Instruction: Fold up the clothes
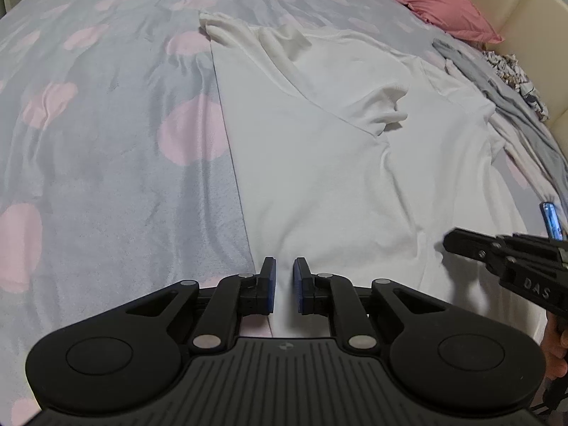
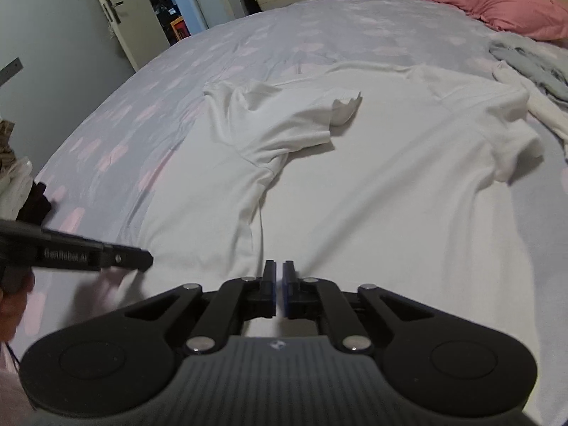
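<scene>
Bedding in soft grey fabric point(image 1: 106, 184) printed with pale pink blobs covered the bed, rumpled into shallow ridges. Across it lay a white T-shirt point(image 2: 355, 191), smooth knit, its left side and short sleeve folded inward over the chest. A pink pillow point(image 2: 504, 3) sat at the far corner beside crumpled grey cloth point(image 2: 525, 60). Over the shirt's near hem, the left gripper point(image 1: 284, 284) stood slightly parted, its blue-padded fingers point(image 1: 270, 284) holding nothing; the right gripper point(image 2: 279, 287) was nearly closed, a thin gap showing, also empty.
</scene>
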`<state>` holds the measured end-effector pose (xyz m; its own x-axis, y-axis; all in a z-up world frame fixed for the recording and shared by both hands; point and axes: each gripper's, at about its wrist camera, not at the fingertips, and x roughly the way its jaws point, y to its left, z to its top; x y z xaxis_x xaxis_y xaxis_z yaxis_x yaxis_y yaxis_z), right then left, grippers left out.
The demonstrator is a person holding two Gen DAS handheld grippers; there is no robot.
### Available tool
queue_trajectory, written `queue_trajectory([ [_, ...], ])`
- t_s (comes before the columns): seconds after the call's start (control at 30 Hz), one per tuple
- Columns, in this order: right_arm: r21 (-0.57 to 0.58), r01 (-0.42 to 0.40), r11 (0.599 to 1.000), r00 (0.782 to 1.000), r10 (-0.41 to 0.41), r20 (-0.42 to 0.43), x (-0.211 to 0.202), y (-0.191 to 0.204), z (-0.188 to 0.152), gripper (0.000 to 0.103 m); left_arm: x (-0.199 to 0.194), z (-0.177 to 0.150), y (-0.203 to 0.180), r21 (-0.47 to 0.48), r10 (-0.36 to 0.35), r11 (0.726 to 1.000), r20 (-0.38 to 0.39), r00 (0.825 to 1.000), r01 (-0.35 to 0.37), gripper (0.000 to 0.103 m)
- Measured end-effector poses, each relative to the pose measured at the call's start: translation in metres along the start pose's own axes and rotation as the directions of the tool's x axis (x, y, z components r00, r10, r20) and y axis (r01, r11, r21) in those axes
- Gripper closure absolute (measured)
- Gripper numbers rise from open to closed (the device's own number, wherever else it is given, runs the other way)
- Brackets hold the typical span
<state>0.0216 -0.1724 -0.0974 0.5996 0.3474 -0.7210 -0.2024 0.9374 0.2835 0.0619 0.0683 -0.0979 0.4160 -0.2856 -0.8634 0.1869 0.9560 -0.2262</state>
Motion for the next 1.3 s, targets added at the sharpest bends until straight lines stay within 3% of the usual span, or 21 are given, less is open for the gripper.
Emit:
queue_trajectory([
  [0.17, 0.018, -0.066, 0.998, 0.998, 0.066, -0.017, -0.018, 0.000, -0.022, 0.094, -0.015, -0.011, 0.000, 0.022, -0.013, 1.000, 0.005, 1.000, 0.013, 0.092],
  [0.27, 0.024, -0.110, 0.994, 0.994, 0.110, -0.028, -0.024, 0.007, -0.038, 0.078, -0.022, -0.020, -0.003, 0.026, -0.025, 0.999, 0.007, 1.000, 0.025, 0.092],
  [0.37, -0.006, -0.128, 0.992, 0.991, 0.127, -0.035, -0.027, 0.018, -0.050, 0.078, -0.028, -0.027, -0.007, 0.036, -0.031, 0.999, 0.013, 0.999, 0.030, 0.092],
  [0.5, -0.072, -0.105, 0.992, 0.993, 0.101, -0.058, -0.023, 0.026, -0.059, 0.093, -0.021, -0.032, -0.010, 0.054, 0.013, 0.998, -0.015, 1.000, -0.012, 0.091],
  [0.77, -0.031, -0.038, 0.999, 0.999, 0.037, -0.026, -0.043, -0.002, -0.055, 0.090, -0.020, -0.028, -0.008, 0.027, 0.062, 0.998, -0.020, 0.998, -0.061, 0.090],
  [0.97, -0.010, 0.012, 1.000, 1.000, -0.012, -0.014, -0.066, -0.039, -0.039, 0.090, -0.025, -0.010, -0.020, 0.044, 0.031, 0.999, 0.012, 0.999, -0.031, 0.089],
  [1.13, -0.025, 0.085, 0.996, 0.992, -0.087, -0.093, -0.080, -0.074, -0.034, 0.089, -0.024, 0.017, -0.047, 0.090, -0.001, 0.996, 0.017, 1.000, -0.001, 0.088],
  [1.3, -0.130, 0.098, 0.987, 0.965, -0.126, -0.231, -0.085, -0.094, -0.037, 0.086, -0.016, 0.048, -0.088, 0.156, -0.037, 0.987, 0.011, 0.999, 0.035, 0.088],
])
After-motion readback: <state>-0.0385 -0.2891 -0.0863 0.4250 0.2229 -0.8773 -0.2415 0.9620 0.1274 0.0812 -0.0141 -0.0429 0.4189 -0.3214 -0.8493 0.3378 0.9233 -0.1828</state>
